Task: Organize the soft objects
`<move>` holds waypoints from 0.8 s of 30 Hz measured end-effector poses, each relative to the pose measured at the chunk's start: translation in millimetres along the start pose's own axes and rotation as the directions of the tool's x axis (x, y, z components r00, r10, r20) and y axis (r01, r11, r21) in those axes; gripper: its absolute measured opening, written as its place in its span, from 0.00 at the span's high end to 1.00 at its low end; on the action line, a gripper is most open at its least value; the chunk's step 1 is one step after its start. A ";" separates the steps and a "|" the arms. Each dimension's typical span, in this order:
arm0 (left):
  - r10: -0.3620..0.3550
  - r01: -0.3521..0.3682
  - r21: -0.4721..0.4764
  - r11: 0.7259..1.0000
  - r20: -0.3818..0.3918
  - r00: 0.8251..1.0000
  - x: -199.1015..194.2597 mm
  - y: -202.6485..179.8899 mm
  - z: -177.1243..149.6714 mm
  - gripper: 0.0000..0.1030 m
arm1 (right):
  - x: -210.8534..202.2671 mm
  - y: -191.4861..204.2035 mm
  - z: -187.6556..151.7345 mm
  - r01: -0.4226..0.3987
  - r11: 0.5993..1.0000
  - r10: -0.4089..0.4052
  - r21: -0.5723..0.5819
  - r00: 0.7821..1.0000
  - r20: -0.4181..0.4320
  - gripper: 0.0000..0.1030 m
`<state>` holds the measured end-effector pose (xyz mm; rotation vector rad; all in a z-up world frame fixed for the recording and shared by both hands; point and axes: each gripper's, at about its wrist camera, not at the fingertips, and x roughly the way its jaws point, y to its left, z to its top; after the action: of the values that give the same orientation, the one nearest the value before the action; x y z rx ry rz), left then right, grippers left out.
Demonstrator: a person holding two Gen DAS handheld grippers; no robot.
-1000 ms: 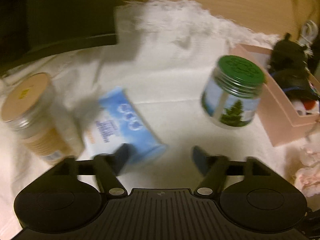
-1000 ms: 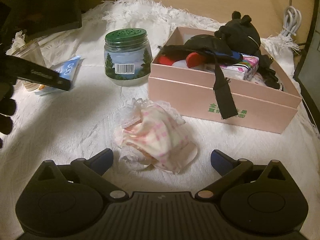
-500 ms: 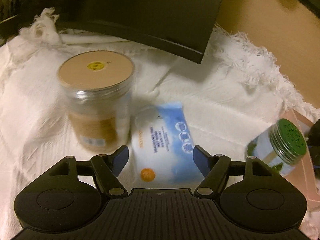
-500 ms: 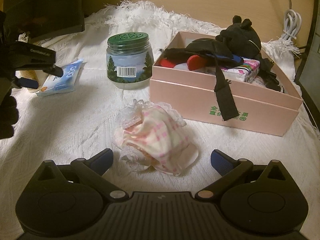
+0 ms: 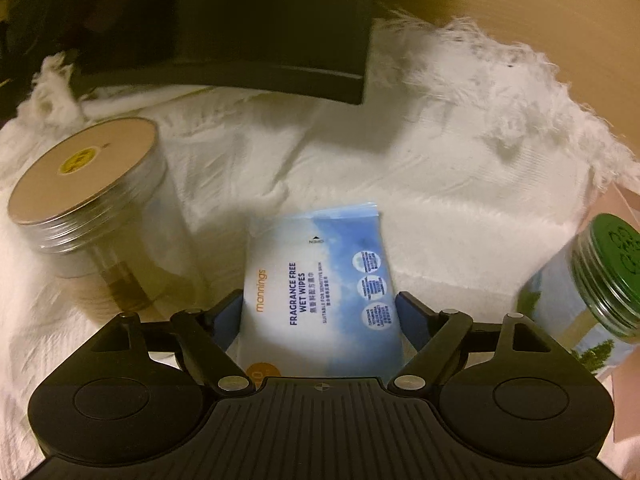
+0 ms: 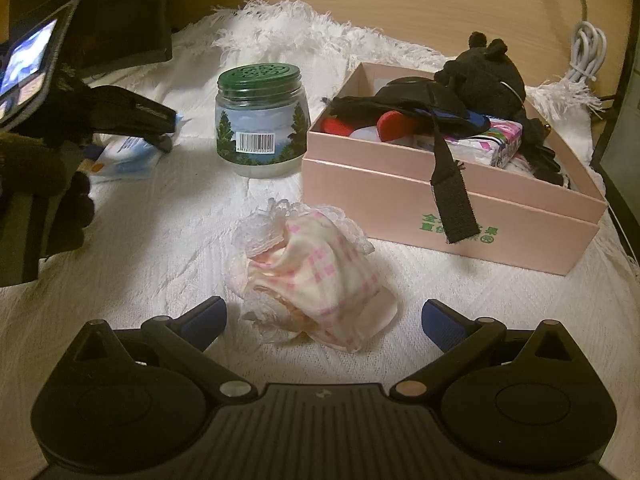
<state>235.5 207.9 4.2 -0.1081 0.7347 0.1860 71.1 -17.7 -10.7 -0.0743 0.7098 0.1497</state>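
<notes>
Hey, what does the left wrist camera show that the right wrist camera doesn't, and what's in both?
Only the left wrist view shows the tan-lidded jar and the left gripper, jaws opening around the wet wipes pack.

Only the right wrist view shows the pink checked cloth, the black plush toy and the right gripper, open.

Both show the wipes, the green-lidded jar and the pink box.

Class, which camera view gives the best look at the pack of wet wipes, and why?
The left wrist view: the pack of wet wipes lies flat, front and centre between the opening fingers of the left tool, its label readable. In the right wrist view the pack is small at the far left edge, partly hidden by that tool.
</notes>
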 end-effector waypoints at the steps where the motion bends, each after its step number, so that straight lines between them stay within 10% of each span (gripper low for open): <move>1: -0.016 0.016 0.017 1.000 0.002 1.000 -0.7 -0.1 -0.4 0.21 | -0.3 0.6 1.7 -0.001 1.000 0.001 -0.011 1.000 -0.006 0.00; 10: -0.145 0.148 0.125 0.981 -0.034 0.989 -39.9 15.2 -33.1 0.21 | -17.6 16.7 20.4 0.022 0.989 -0.013 -0.144 0.998 0.060 0.10; 12: -0.148 0.152 0.151 0.977 -0.037 0.988 -48.0 18.6 -39.8 0.21 | -14.2 17.9 25.5 0.021 0.989 -0.016 -0.144 0.999 0.036 0.24; 14: -0.152 0.156 0.165 0.974 -0.041 0.988 -51.5 20.9 -41.0 0.22 | -10.6 20.7 29.8 0.003 0.988 -0.003 -0.153 1.000 -0.002 0.71; 15: -0.162 0.167 0.158 0.973 -0.044 0.986 -51.8 22.5 -39.6 0.22 | -8.9 23.9 31.7 -0.010 0.986 0.005 -0.167 1.000 -0.028 0.77; 24: -0.260 0.250 0.129 0.960 0.068 0.963 -76.1 22.1 8.7 0.22 | -51.4 45.6 100.1 -0.114 0.974 0.133 -0.198 0.988 0.085 0.85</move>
<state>181.4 221.0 61.2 -0.0799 0.6395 -0.1002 89.7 33.4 97.9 -0.2067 0.6007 0.3391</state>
